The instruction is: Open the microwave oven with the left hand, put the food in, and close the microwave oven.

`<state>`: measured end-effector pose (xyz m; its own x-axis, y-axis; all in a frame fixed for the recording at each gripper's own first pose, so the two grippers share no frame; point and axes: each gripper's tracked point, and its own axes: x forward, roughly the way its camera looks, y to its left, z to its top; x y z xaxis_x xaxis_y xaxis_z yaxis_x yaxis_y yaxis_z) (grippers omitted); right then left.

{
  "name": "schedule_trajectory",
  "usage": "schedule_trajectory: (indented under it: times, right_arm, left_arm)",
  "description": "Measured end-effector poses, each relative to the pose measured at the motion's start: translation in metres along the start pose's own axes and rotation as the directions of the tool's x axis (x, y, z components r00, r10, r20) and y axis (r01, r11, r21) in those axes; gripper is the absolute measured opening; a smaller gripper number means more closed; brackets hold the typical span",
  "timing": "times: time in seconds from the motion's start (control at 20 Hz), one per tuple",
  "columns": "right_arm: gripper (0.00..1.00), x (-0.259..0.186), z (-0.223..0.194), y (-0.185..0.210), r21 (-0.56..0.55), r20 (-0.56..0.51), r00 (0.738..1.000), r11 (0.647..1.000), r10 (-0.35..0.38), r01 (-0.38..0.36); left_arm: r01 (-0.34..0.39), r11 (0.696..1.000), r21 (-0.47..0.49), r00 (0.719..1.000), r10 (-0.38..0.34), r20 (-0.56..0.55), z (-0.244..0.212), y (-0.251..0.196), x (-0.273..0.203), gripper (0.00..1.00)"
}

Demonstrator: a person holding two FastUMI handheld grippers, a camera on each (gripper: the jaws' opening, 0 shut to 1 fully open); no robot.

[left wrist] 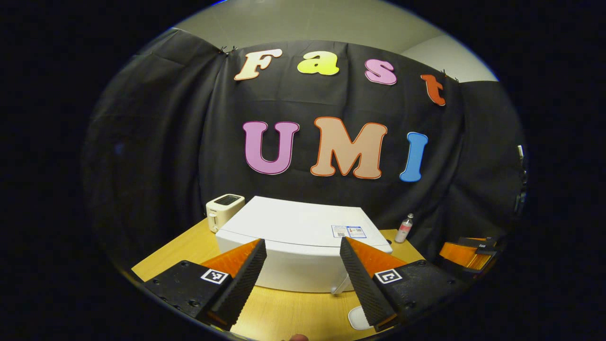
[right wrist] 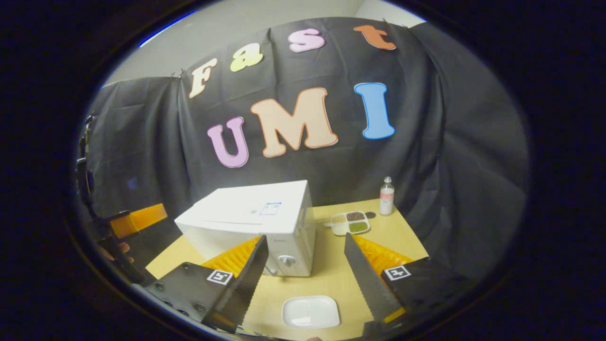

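Left gripper [left wrist: 303, 270] hangs with fingers spread wide and empty, the closed microwave [left wrist: 298, 237] dead ahead and below, its long front lying crosswise. Right gripper [right wrist: 307, 274], fingers likewise apart, looks down at a white plate [right wrist: 311, 311], possibly bare. Wooden table [right wrist: 402, 237] throughout, black cloth behind.

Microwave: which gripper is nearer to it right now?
Left. The left gripper hangs open just in front of the microwave, whose closed door spans its fingers. The right gripper is open too, farther back above the white plate, off the microwave's control-panel corner.
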<state>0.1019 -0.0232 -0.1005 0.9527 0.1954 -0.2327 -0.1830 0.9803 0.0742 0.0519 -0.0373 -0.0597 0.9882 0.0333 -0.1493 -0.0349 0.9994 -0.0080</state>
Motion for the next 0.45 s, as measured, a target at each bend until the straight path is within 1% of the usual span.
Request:
schedule_trajectory:
  times: [0.15,0.2,0.45]
  right_arm:
    - [0.99,-0.001,0.018,0.004,-0.031,0.042,0.999,0.999,0.009,-0.008]
    - [0.91,-0.003,0.022,0.004,-0.04,0.052,0.999,0.999,0.01,-0.008]
    - [0.91,-0.011,0.03,0.004,-0.049,0.067,0.998,0.999,0.016,-0.013]
  left_arm:
    - [-0.015,1.0,0.02,1.0,0.015,0.013,0.005,0.005,-0.01,0.96]
    - [-0.017,1.0,0.026,1.0,0.017,0.019,0.006,0.006,-0.013,0.96]
    - [-0.018,1.0,-0.008,0.999,0.018,0.037,0.011,0.007,-0.021,0.96]
